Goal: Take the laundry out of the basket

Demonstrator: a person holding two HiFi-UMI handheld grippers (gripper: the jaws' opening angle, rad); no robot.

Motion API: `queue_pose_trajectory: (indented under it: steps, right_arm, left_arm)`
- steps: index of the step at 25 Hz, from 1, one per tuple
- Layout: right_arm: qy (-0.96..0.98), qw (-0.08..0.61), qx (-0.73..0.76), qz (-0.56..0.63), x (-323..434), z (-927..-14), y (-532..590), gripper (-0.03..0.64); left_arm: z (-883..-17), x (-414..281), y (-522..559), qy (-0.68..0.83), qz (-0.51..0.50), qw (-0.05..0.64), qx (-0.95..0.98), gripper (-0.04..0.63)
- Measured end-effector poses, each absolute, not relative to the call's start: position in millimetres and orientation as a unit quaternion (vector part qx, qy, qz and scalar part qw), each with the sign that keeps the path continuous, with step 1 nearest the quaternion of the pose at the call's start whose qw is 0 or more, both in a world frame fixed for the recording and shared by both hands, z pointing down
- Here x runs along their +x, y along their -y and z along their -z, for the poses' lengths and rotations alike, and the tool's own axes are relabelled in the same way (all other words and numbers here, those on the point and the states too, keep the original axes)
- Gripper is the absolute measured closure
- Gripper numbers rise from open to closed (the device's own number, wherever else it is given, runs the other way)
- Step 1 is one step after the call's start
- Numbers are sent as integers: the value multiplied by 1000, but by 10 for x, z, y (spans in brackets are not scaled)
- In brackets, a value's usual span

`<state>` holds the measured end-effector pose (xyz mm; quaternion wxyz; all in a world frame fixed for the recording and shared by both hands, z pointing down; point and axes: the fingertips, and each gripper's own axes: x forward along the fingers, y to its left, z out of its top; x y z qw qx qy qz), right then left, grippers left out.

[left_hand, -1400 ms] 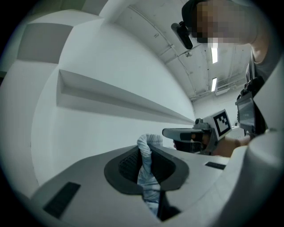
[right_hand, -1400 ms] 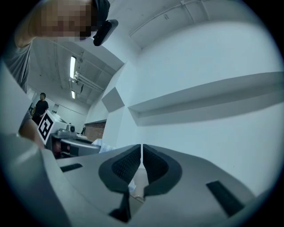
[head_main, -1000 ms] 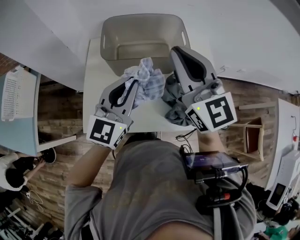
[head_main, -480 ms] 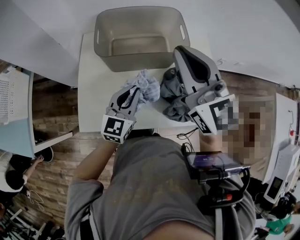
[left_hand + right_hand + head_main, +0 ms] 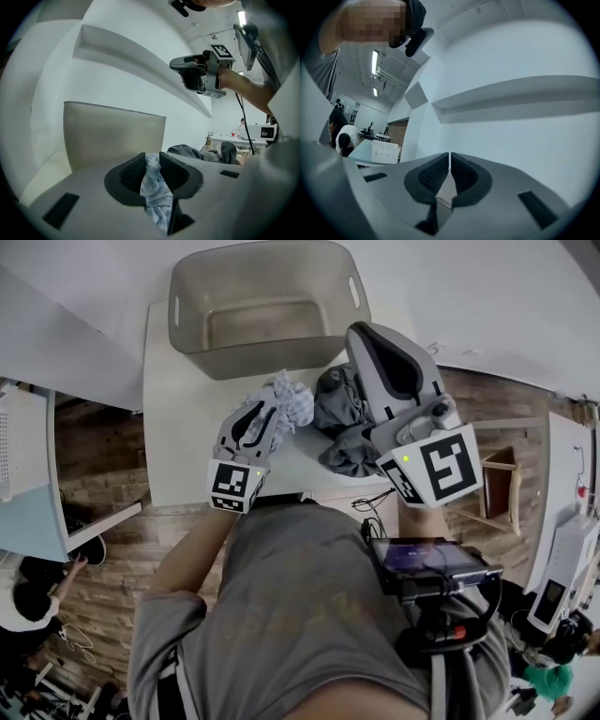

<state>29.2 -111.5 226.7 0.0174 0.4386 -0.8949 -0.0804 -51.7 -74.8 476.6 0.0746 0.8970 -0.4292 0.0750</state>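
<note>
A beige laundry basket (image 5: pixel 262 296) stands at the back of the white table (image 5: pixel 178 446), and it shows no laundry inside. In the left gripper view the basket (image 5: pixel 112 136) rises just ahead. My left gripper (image 5: pixel 270 413) is low over the table in front of it, with a blue-white checked cloth (image 5: pixel 292 401) between its jaws. Those jaws have just been opening, but the cloth (image 5: pixel 157 197) still touches both pads. A dark grey heap of clothes (image 5: pixel 336 418) lies on the table to the right. My right gripper (image 5: pixel 361 334) hovers above that heap, shut and empty.
A white wall shelf (image 5: pixel 140 56) runs above the basket. A white perforated crate (image 5: pixel 384 151) sits on a blue-grey table at the far left, with people (image 5: pixel 344 140) behind it. A wooden chair (image 5: pixel 502 498) stands to the right of the table.
My left gripper has sunk with the checked cloth, from basket-rim height down to the table in front of the basket. The right gripper has hardly moved.
</note>
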Motion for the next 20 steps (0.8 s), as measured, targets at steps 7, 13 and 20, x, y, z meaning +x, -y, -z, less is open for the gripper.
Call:
queue_pose_trajectory:
  steps: [7,13,20]
  right_arm:
    - [894,-2,441,77,416,-2189,1168,598]
    - [898,-22,435,67,425,-2305,1272,598]
    - [906,-26,418,59,208,-2438,1260,598]
  left_arm:
    - [-4156,-401,808,427,-50,40,902,488]
    - [-3446,-363,1111,444,-5,5,896,514]
    - [-2710,-362,1220,454,56,-20,889,582]
